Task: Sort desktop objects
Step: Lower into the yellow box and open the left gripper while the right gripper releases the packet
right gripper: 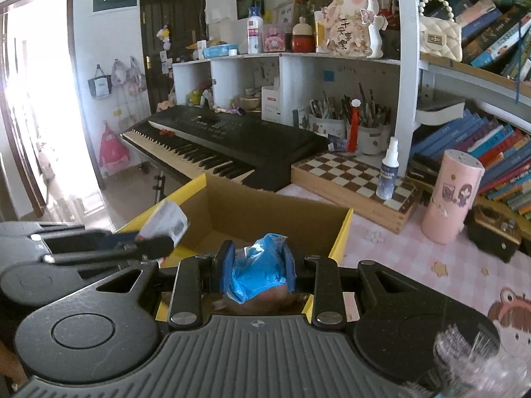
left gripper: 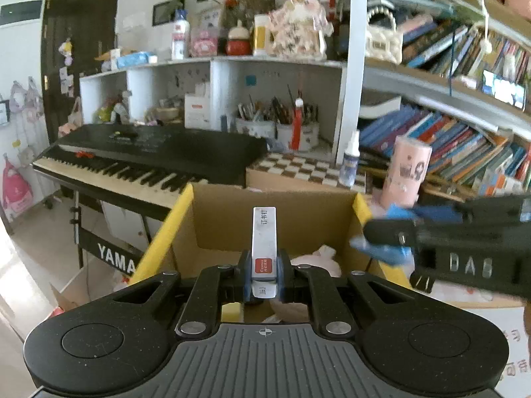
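We are looking along both grippers, and much is cut off: the bottom of the cardboard box (left gripper: 272,229) is hiding behind the black gripper bodies, so what is lying inside shows only as pale, pinkish scraps we cannot name. In the left wrist view the right gripper (left gripper: 381,235) is smearing across the right edge, blurred, its far end out of frame. The left gripper (left gripper: 264,277) is clamping tight on a slim staple box (left gripper: 264,245), which is standing upright between the blue pads, centre of frame, jutting well past the fingertips above the box's open top. In the right wrist view the right gripper (right gripper: 257,267) is squeezing a crumpled blue plastic wrapper (right gripper: 257,265); it is bulging out between the fingers at lower centre, over the box's near rim, and what it wraps we cannot tell. At lower right a clear bristly thing is too blurred to read.
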`<state>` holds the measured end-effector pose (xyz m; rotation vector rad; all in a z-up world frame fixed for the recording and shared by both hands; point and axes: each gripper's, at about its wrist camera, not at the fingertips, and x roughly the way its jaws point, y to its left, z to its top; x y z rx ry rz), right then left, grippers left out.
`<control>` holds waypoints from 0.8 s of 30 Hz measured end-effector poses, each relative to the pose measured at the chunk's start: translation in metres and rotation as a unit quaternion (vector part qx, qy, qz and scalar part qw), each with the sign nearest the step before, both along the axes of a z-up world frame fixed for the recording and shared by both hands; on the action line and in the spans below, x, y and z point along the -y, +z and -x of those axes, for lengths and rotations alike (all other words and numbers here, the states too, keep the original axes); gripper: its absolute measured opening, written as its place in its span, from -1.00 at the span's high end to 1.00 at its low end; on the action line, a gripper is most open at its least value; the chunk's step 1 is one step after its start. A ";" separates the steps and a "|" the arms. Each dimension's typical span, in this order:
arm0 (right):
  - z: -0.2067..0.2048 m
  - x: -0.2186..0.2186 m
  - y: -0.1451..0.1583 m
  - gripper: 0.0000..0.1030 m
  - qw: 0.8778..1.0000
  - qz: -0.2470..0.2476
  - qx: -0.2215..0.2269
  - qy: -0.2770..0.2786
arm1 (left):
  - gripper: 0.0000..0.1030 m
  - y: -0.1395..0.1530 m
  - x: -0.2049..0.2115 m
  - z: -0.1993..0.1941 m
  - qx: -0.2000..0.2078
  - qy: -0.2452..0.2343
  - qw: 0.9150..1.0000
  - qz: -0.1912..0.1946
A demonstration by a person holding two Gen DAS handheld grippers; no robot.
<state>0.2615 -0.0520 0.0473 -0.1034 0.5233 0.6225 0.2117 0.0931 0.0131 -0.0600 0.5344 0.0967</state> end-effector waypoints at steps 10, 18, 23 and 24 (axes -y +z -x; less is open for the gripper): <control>-0.043 -0.013 -0.011 0.45 0.999 0.003 -0.012 0.031 | 0.75 -0.029 0.008 -0.033 -0.072 -0.009 0.997 -0.010; -0.058 -0.025 -0.027 0.45 0.998 0.015 -0.038 0.057 | 0.74 -0.040 0.004 -0.041 -0.100 -0.001 0.995 -0.010; -0.060 -0.032 -0.037 0.45 0.996 0.028 -0.052 0.072 | 0.67 -0.041 0.002 -0.039 -0.101 0.004 0.995 -0.013; -0.059 -0.034 -0.039 0.45 0.995 0.030 -0.055 0.075 | 0.61 -0.041 0.001 -0.038 -0.100 0.005 0.995 -0.013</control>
